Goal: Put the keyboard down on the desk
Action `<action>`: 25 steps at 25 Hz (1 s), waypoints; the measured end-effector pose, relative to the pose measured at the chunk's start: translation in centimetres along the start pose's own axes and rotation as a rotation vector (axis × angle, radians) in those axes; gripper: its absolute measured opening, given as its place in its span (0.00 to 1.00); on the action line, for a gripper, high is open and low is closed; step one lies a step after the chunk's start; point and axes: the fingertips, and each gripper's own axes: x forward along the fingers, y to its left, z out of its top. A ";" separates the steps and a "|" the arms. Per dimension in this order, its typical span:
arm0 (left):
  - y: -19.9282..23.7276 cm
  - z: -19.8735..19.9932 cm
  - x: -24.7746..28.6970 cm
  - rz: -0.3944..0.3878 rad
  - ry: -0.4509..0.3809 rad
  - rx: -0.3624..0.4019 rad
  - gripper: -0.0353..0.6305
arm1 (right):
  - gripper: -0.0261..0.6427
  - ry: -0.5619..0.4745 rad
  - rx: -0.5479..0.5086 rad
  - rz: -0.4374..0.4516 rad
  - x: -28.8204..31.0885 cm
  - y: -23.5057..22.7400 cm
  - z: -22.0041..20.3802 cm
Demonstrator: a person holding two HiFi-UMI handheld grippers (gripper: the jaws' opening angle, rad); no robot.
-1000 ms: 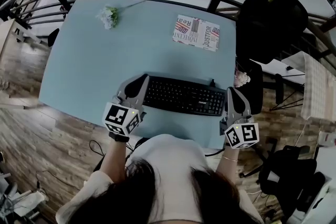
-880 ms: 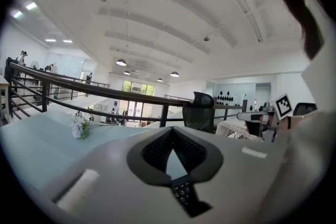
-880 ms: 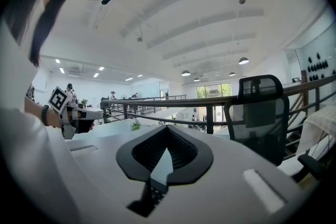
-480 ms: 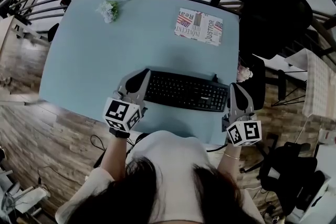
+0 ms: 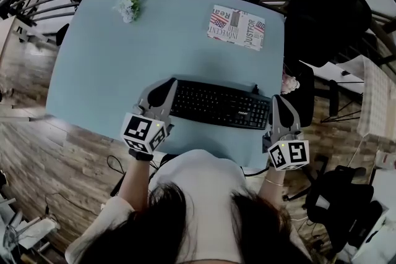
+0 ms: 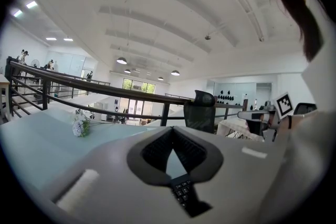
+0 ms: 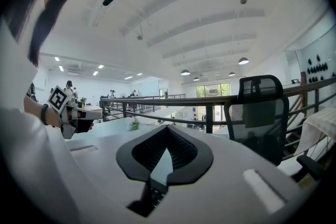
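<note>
Left tool [image 5: 162,93], right tool [image 5: 278,106] each clamp a short end of the black flat plastic keyboard [image 5: 219,105], long axis between them, over pale blue bench [image 5: 105,59].

Black keyboard [image 5: 219,105], keys up, stretches level and slightly slanted along the near edge of the pale blue worktop [image 5: 111,59]

head view steeply down on desk [image 5: 111,52], gripper views low at keyboard [image 5: 219,105] (railing [image 6: 105,91] shared)
</note>
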 end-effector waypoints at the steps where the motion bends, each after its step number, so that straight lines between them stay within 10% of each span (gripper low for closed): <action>1: 0.0 -0.1 0.0 0.000 0.001 0.000 0.14 | 0.04 0.001 0.002 0.000 0.0 0.0 -0.2; 25: 0.3 -0.4 0.0 0.017 0.014 -0.001 0.14 | 0.04 0.026 0.030 0.011 0.2 0.0 -1.4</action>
